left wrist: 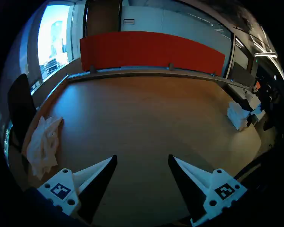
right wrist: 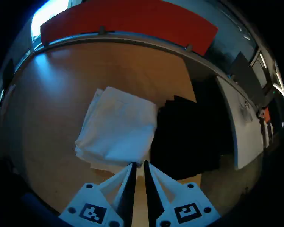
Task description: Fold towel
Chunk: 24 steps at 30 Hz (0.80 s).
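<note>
Left gripper view: the left gripper (left wrist: 142, 160) is seen at the bottom of the frame, held above a wooden worktop (left wrist: 149, 113). Its 2 fingers (left wrist: 100, 176) are spread wide, with bare wood between them and nothing held. Each finger base carries 1 square black-and-white marker.

A crumpled towel (left wrist: 43, 145), white, is noted at the left of the frame, lying at the worktop's edge, well apart from the fingers. A folded towel stack (left wrist: 238, 115) is noted at the right of the frame, near the opposite edge. A red partition (left wrist: 153, 51) runs along the far side of the worktop across the upper centre. A bright window (left wrist: 53, 41) is recorded at upper left, and a dark chair back (left wrist: 21, 106) at far left, beside the crumpled towel.

Right gripper view: the right gripper (right wrist: 140, 166) is seen at bottom centre, pointed down at the worktop. Its fingers are drawn narrow, nearly together, with a thin slit left between them. Nothing is seen clamped in the slit. The fingertips sit just at the near edge of the folded towel stack (right wrist: 117, 128), which lies in the centre of the frame as a squared white pile of several layers. Contact between tips and cloth cannot be confirmed. A black mass (right wrist: 187, 136) lies immediately right of the stack; its nature cannot be told. The red partition is seen across the top.
</note>
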### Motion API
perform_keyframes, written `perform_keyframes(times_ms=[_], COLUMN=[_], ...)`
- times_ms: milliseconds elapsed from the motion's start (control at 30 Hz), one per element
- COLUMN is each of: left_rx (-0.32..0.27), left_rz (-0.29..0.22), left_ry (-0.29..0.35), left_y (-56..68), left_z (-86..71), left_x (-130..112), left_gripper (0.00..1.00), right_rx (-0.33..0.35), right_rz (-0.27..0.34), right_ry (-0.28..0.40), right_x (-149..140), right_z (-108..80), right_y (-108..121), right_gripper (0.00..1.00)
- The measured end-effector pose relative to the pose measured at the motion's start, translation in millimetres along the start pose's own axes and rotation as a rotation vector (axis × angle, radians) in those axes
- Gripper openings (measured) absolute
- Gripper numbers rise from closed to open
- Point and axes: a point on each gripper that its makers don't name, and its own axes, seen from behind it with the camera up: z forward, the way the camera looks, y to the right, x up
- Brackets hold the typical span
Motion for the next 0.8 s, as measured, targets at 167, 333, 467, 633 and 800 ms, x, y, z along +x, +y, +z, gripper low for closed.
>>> perform_keyframes(times_ms=[167, 333, 467, 633, 800], left_rx=[-0.005, -0.009, -0.011, -0.014, -0.015], left_rz=[-0.001, -0.003, -0.004, -0.005, -0.009], left_ry=[0.003, 0.006, 0.009, 0.012, 0.018], left_y=[-0.2, -1.4, -2.5, -2.6, -3.1], left_z=[1.0, 1.8, 2.1, 2.3, 1.8], left_x=[1.3, 2.2, 2.6, 3.8, 5.4], left_gripper=[1.0, 1.0, 1.0, 1.0, 1.0], right_rx=[-0.011, -0.016, -0.009, -0.018, -0.016], right_rz=[0.002, 0.007, 0.022, 0.044, 0.075], right_ry=[0.024, 0.055, 0.078, 0.102, 0.141], right_x=[2.1, 8.4, 13.8, 18.5, 26.1], right_z=[-6.7, -13.2, -16.1, -18.8, -23.1], right_y=[-1.8, -5.1, -10.5, -12.2, -15.5], right_gripper=[0.4, 0.77, 0.97, 0.98, 0.98])
